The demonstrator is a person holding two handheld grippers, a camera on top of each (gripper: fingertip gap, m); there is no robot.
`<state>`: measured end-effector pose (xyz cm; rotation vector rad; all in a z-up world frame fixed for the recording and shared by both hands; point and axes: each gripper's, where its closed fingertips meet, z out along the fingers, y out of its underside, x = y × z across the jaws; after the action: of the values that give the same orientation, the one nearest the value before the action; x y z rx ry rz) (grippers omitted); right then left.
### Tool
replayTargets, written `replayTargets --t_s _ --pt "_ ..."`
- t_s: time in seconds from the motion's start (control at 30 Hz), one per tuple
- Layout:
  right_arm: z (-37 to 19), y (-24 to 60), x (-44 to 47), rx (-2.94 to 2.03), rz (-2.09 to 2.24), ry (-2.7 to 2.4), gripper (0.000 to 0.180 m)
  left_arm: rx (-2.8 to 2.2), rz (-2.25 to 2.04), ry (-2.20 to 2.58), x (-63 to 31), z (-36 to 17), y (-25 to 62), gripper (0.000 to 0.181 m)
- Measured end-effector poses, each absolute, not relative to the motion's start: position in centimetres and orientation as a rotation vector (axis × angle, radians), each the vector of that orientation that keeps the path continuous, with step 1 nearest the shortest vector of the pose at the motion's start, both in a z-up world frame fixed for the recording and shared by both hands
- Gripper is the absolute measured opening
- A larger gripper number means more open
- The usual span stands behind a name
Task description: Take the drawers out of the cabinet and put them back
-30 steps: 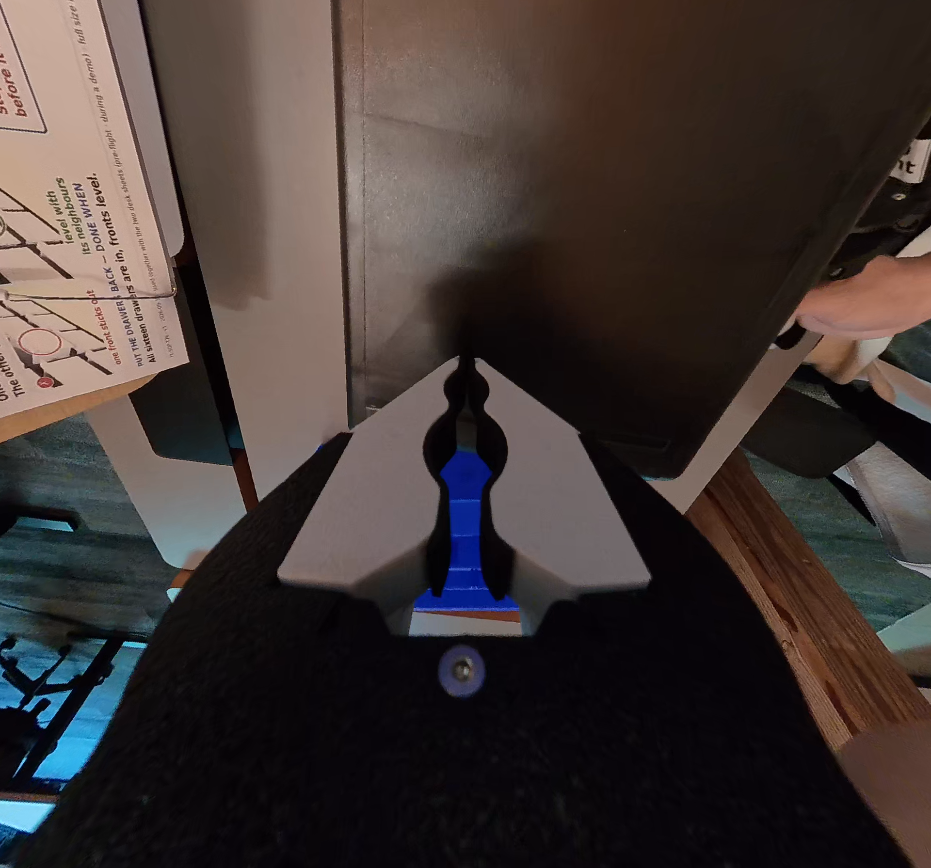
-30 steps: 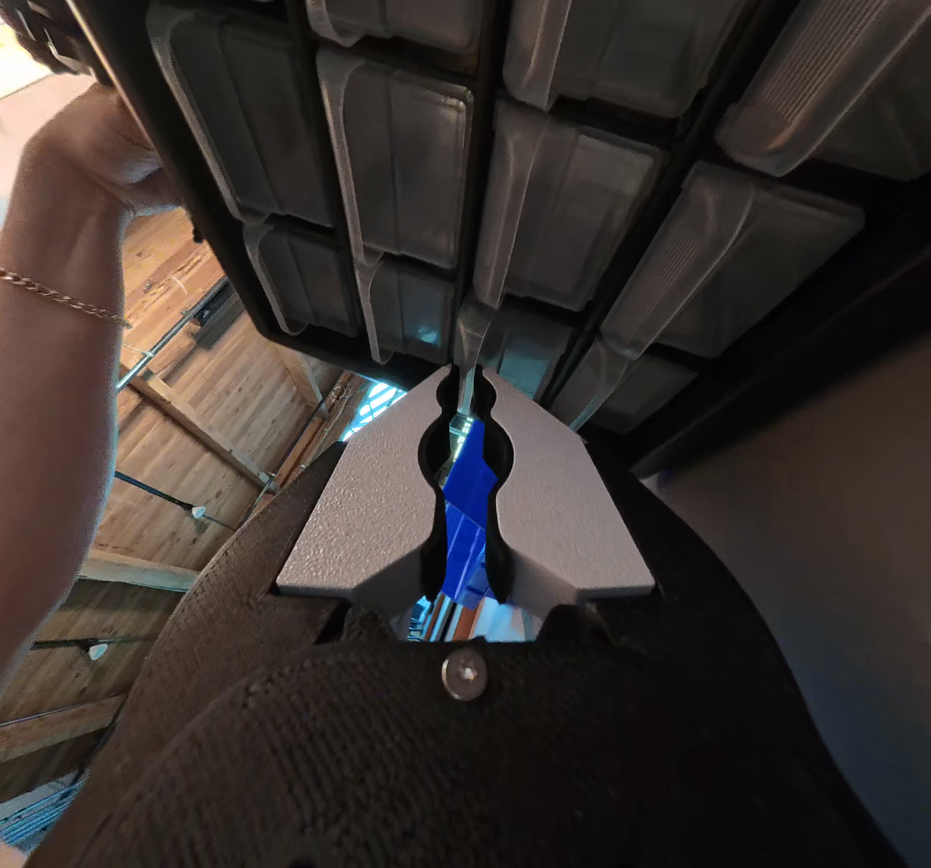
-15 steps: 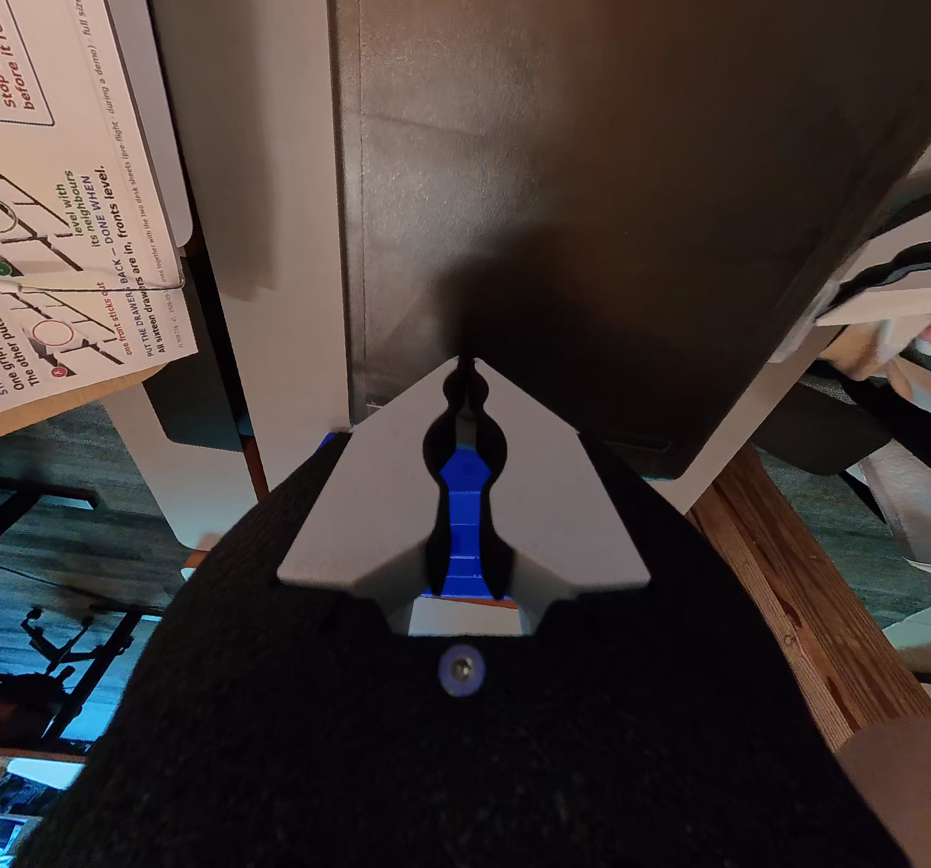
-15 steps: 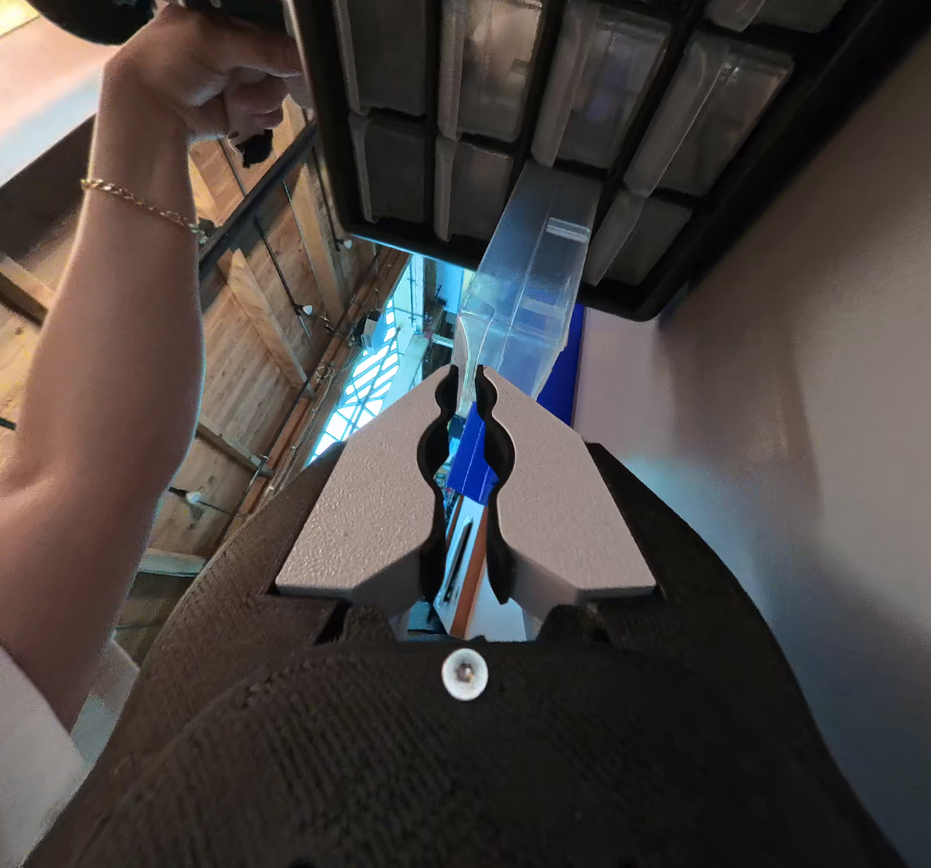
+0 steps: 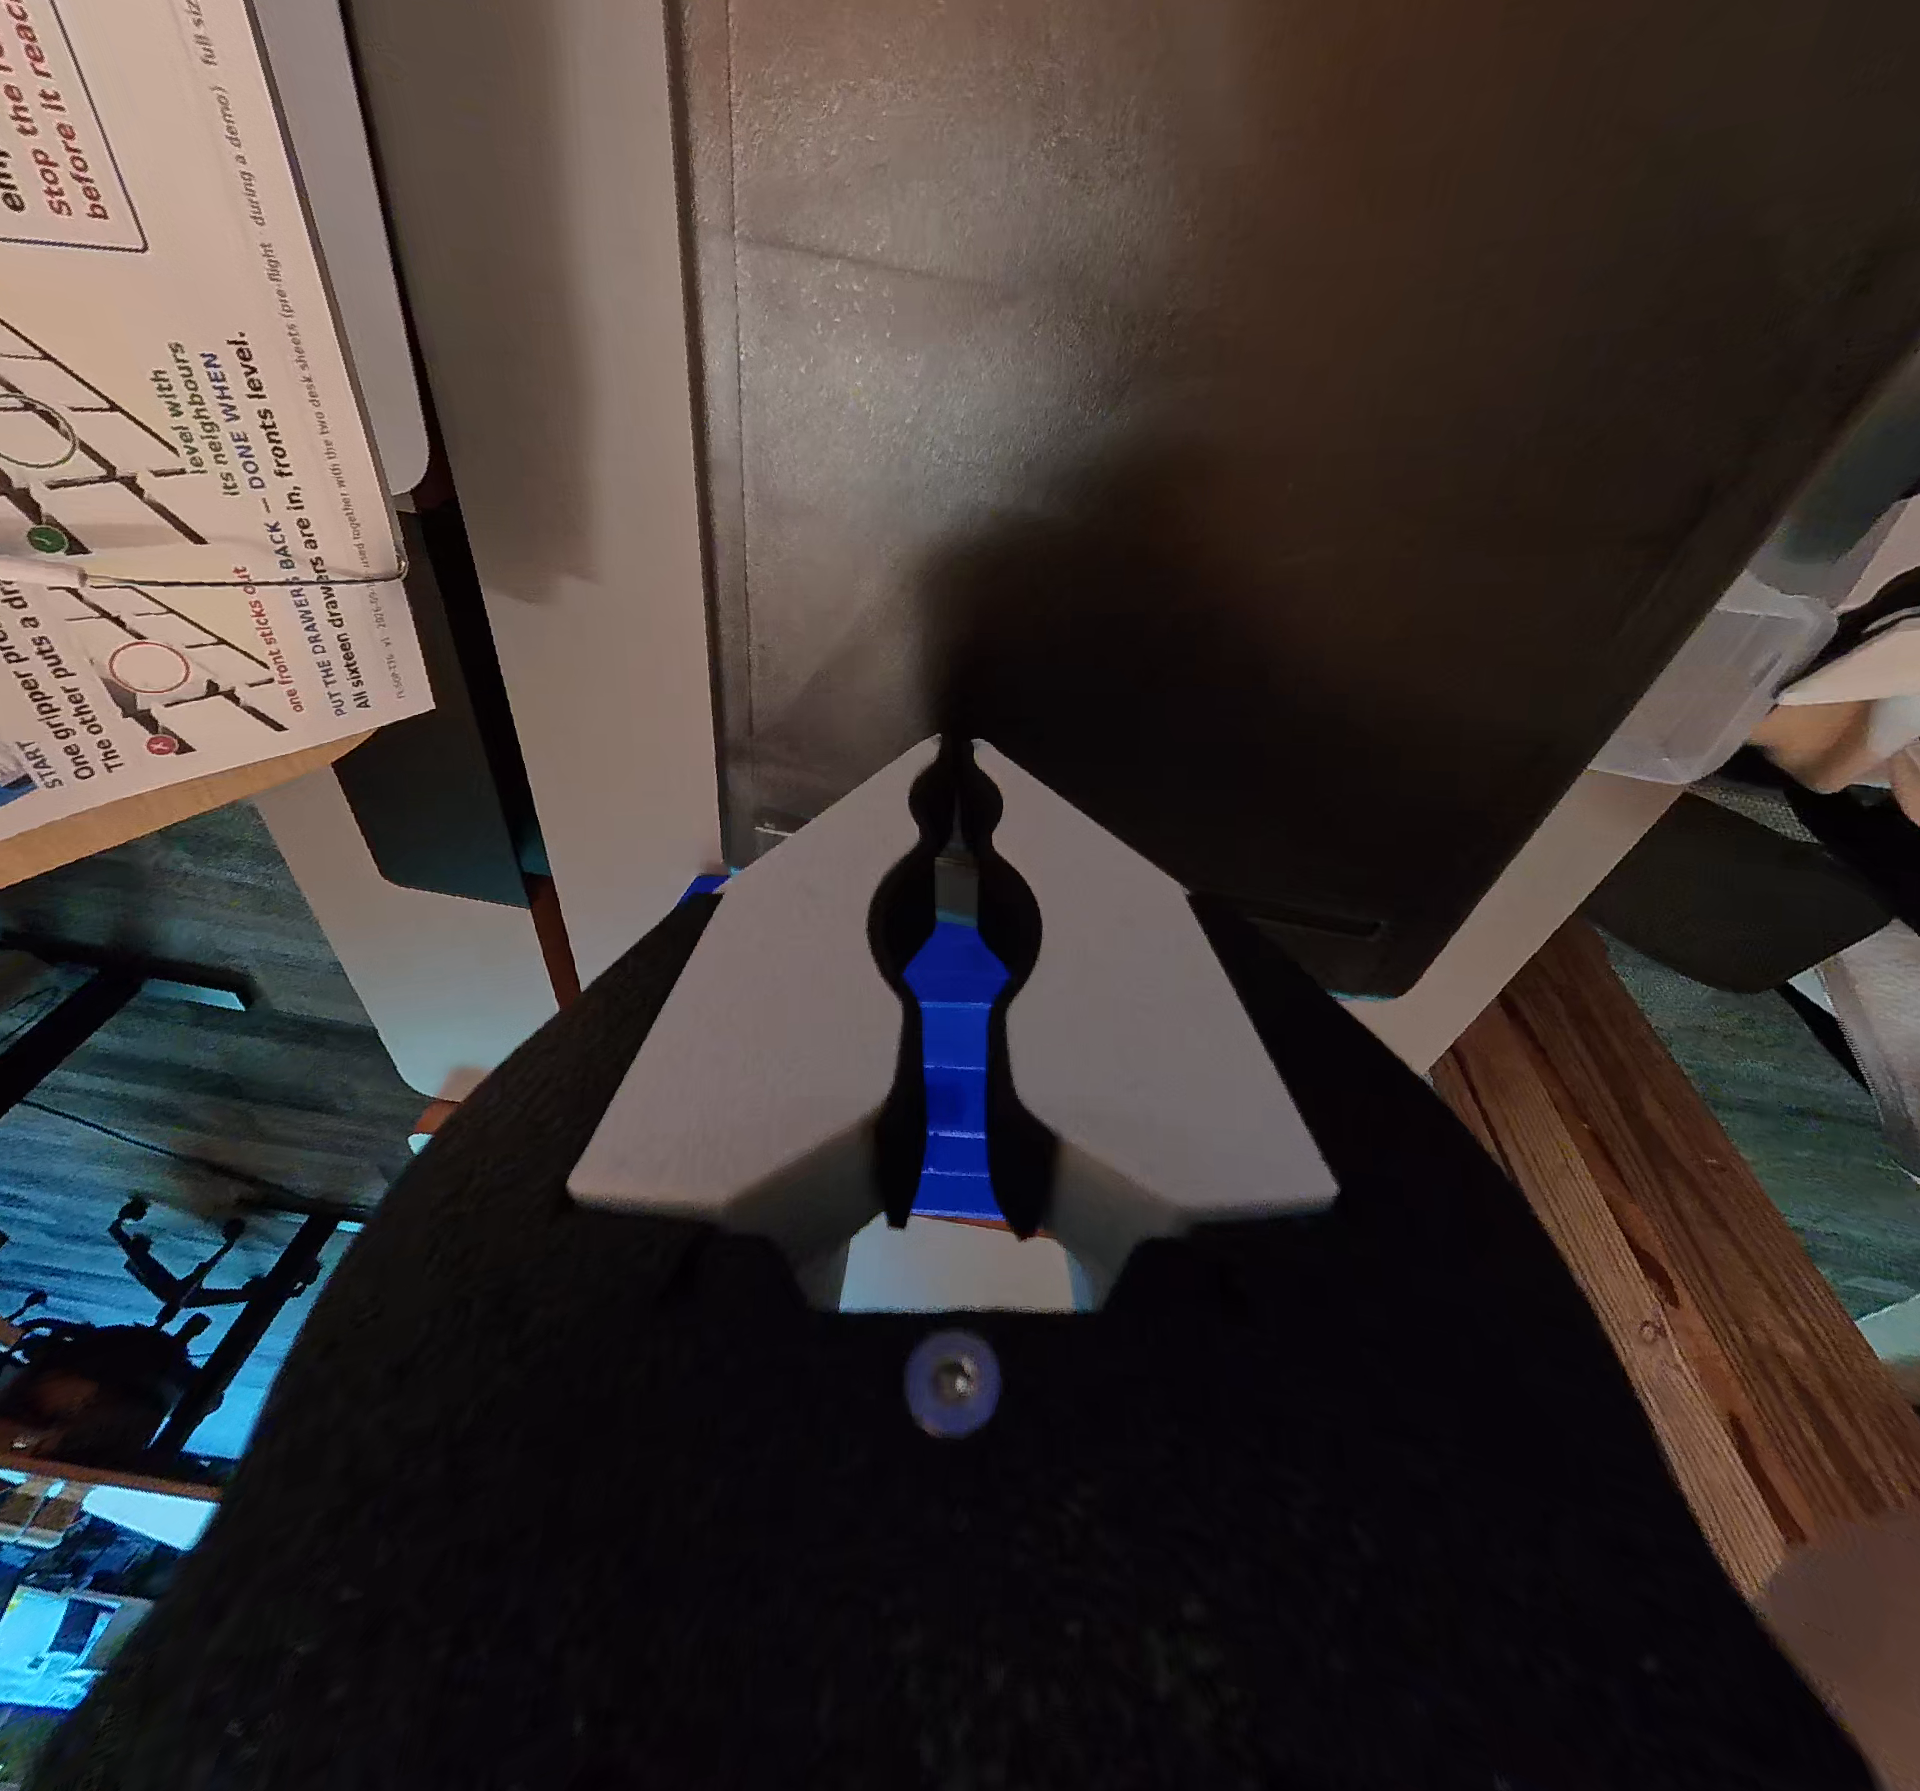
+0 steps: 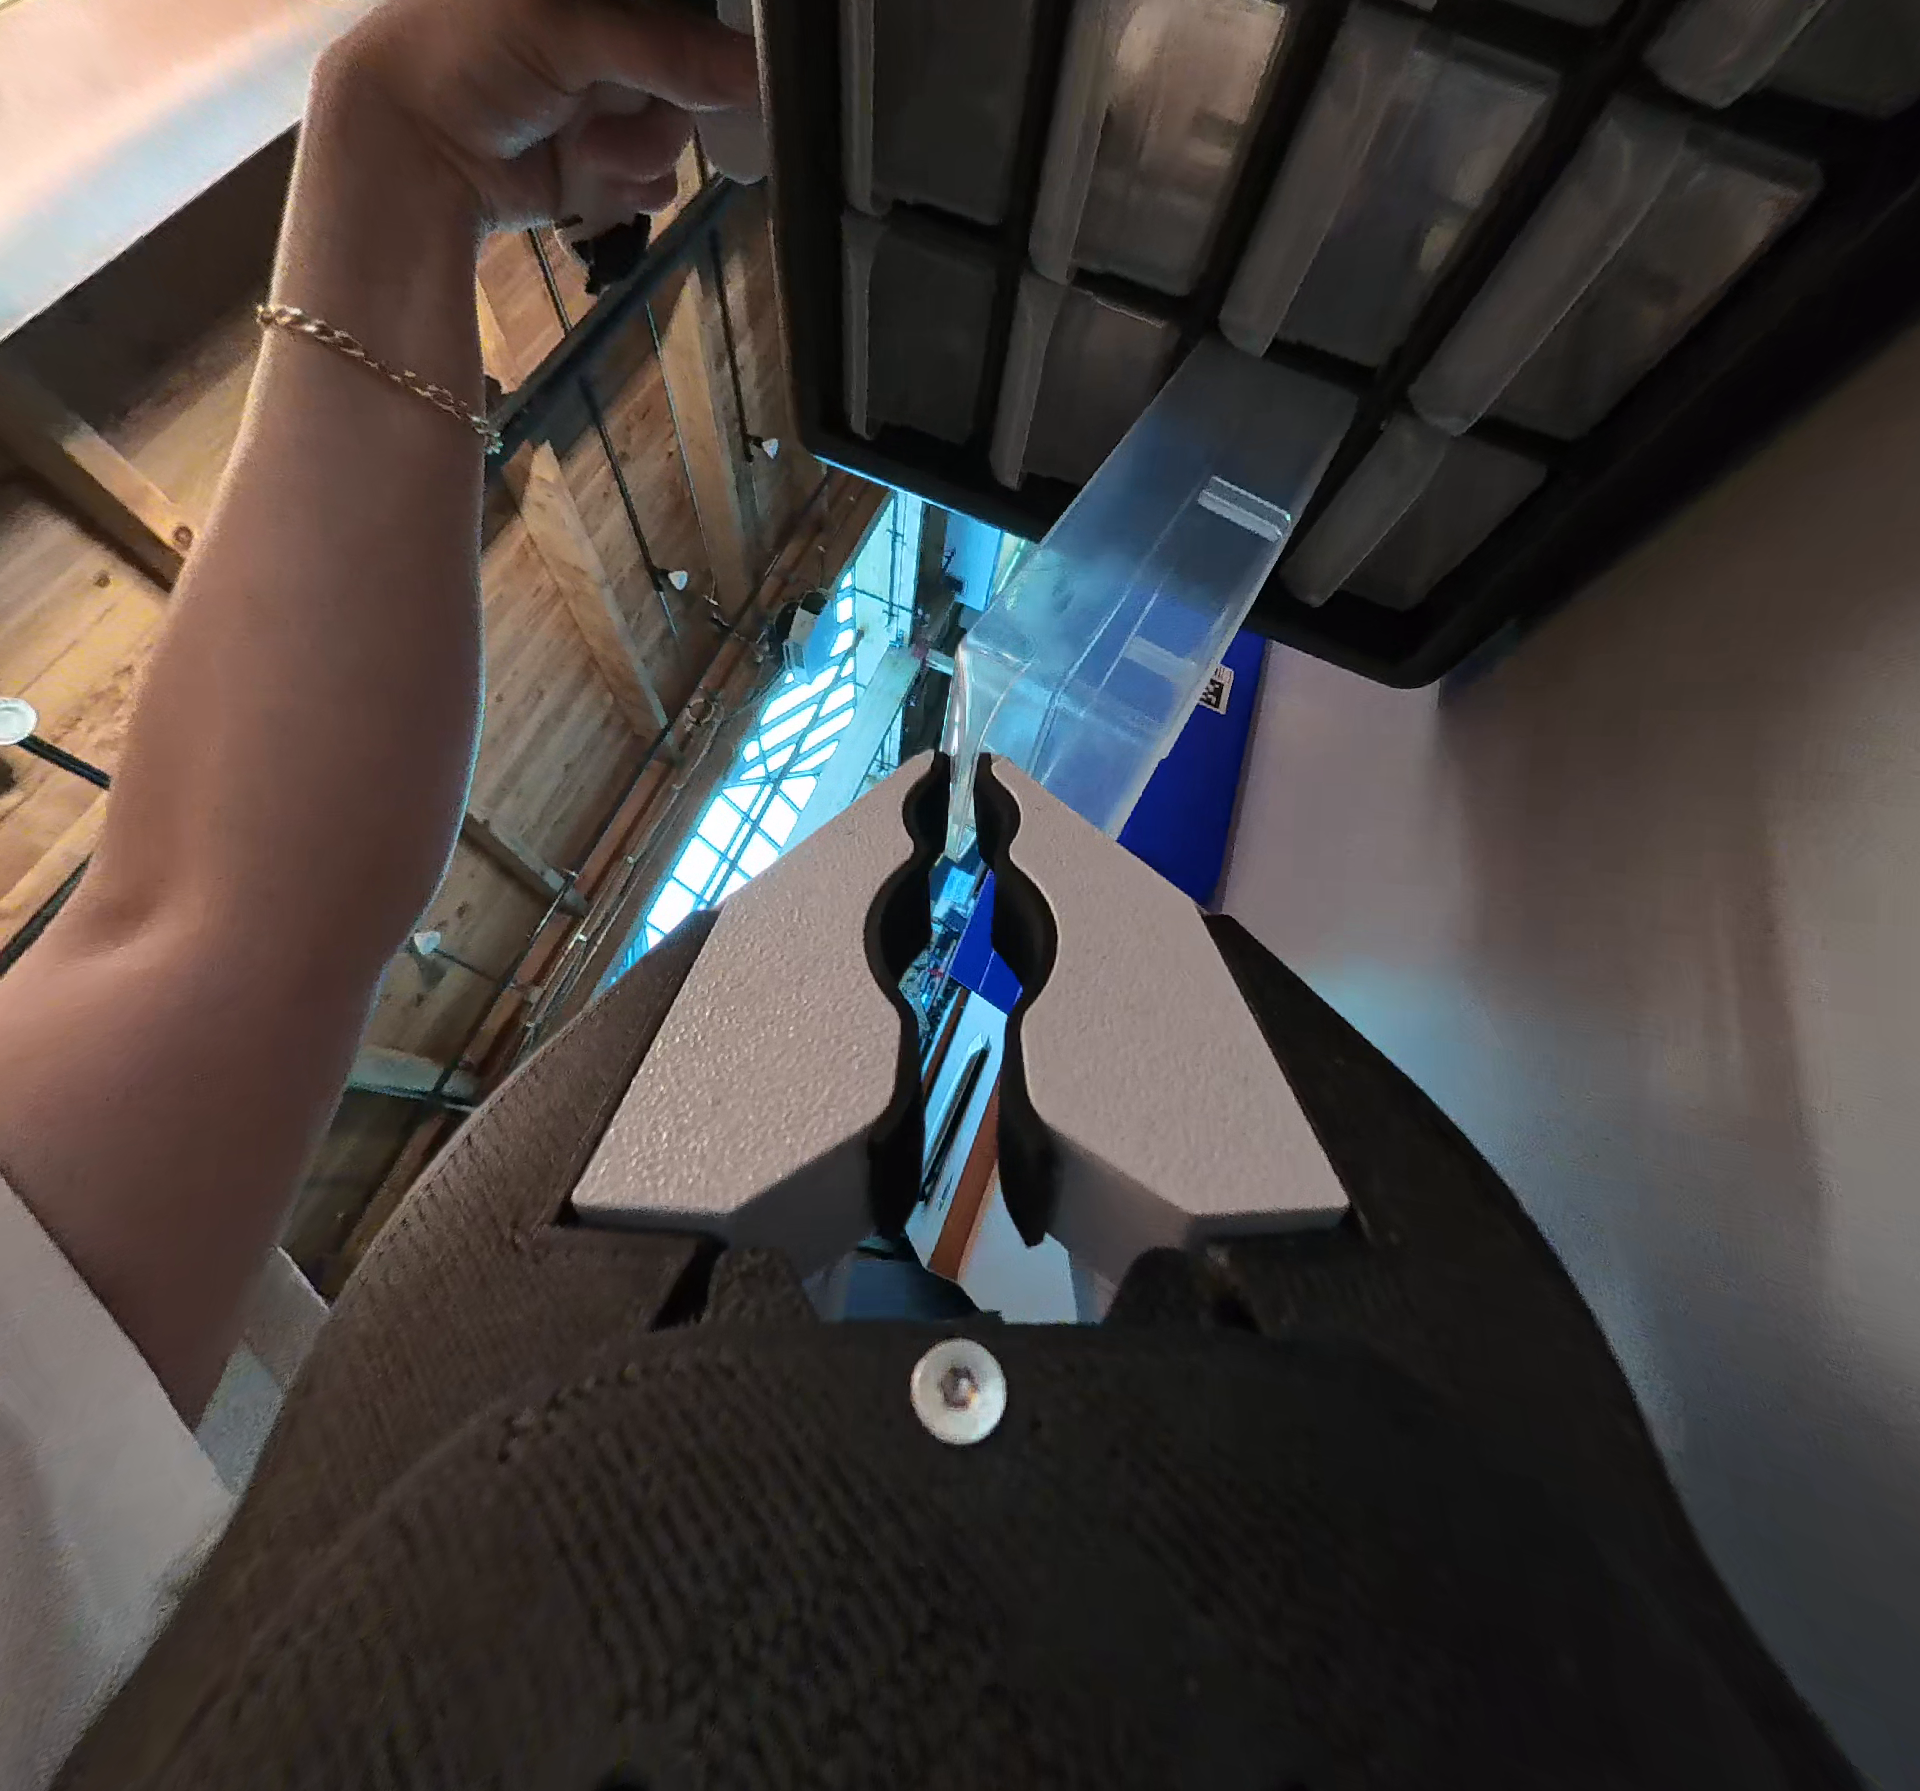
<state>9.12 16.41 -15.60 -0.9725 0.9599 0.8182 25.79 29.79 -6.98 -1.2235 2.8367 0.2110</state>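
Drawn farther out than 0.5 s ago, the clear drawer is now seen well clear of its bottom-row slot, its thin front lip clamped between the textured grey jaws of the right gripper. Smooth translucent plastic shows its ribbed side. The left gripper is pressed, jaws together and empty, against the matte black cabinet side, which a hand steadies at the front edge.

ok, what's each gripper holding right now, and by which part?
The right gripper is shut on the clear drawer, pinching its front pull tab. The left gripper is shut with its tips against the black cabinet, holding nothing.
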Motion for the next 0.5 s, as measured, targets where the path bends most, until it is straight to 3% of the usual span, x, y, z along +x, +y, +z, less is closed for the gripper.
replayTargets --t_s 0.4,0.5 --pt "-17.6 16.3 9.7 -0.975 0.848 0.986 0.005 -1.202 0.248 2.841 25.8 -7.0 29.8 0.0" --pt "-17.9 16.2 9.8 -1.087 0.732 0.936 0.015 -1.199 0.245 2.843 25.8 -7.0 29.8 0.0"
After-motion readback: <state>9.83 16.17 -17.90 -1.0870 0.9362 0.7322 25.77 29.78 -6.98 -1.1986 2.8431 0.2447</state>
